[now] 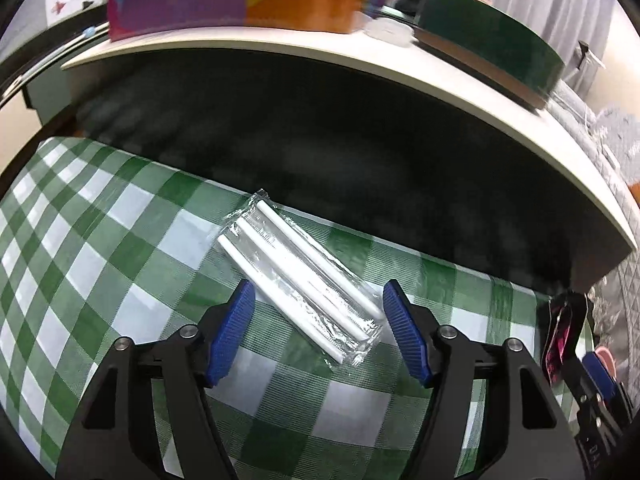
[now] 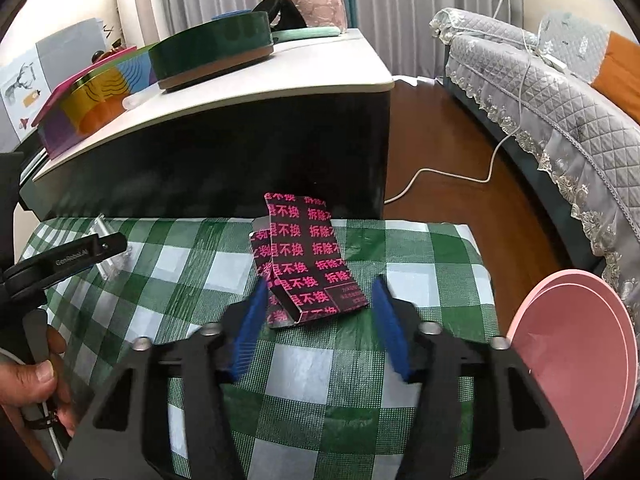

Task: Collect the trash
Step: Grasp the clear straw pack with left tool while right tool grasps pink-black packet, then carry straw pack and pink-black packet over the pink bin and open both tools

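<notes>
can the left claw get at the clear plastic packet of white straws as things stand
Probably yes. The left claw stands open with the clear plastic packet of white straws lying flat between its fingers on the green checked tablecloth, and nothing blocks the way.

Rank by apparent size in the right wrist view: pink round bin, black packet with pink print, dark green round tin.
1. Pink round bin, though nearest the camera.
2. Dark green round tin.
3. Black packet with pink print.

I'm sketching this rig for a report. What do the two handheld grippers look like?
Both match: the left gripper and right gripper have black angular linkage arms with silver pivot pins and two ribbed blue finger pads. In the right wrist view, the left gripper's black side carries small white lettering, and a thin white cable runs by the hand.
</notes>
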A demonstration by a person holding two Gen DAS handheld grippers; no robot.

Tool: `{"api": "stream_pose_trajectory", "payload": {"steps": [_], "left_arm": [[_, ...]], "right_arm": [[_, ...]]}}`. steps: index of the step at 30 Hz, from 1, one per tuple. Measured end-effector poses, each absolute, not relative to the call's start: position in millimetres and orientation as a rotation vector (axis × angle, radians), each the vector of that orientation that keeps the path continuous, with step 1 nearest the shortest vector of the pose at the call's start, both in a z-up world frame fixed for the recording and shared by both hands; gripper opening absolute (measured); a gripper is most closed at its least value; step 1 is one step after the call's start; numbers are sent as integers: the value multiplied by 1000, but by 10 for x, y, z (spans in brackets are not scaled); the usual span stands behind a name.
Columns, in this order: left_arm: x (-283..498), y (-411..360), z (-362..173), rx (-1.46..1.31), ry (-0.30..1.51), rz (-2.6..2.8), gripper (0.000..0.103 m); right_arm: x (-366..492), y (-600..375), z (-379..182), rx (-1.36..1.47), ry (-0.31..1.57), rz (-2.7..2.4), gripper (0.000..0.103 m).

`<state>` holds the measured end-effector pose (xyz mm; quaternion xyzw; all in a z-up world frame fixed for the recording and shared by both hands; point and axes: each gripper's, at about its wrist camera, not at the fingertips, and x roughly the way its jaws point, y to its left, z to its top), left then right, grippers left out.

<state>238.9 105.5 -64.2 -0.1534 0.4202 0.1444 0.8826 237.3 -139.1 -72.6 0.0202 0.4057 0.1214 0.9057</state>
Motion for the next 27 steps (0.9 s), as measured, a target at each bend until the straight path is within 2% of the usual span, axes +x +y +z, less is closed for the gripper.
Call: {"api": "stream_pose_trajectory", "payload": {"steps": [2,5,6,9,11,27], "left_arm": [[2367,1016,-635,-312,877,297,53],[2318,1003,-623,-310,879,295,37],[2291,1000,-622,-311,878,297,26],[2316,994,-619,-321,881,289,12],[2272,999,-586,-319,869,292,8],[1638,712,-122,-253,778,204,6]], "right_arm": [[2361,-1375,-731,30,841,263,29],[2311,-1359,-694,4,828,269,14],[2290,-1359,-672,3,825,272,13],[2224,-1364,-612,-3,819,279,6],[2166,-1384,-552,-11,808,276,3],[1571,-1744,35,27,714,259,0]]}}
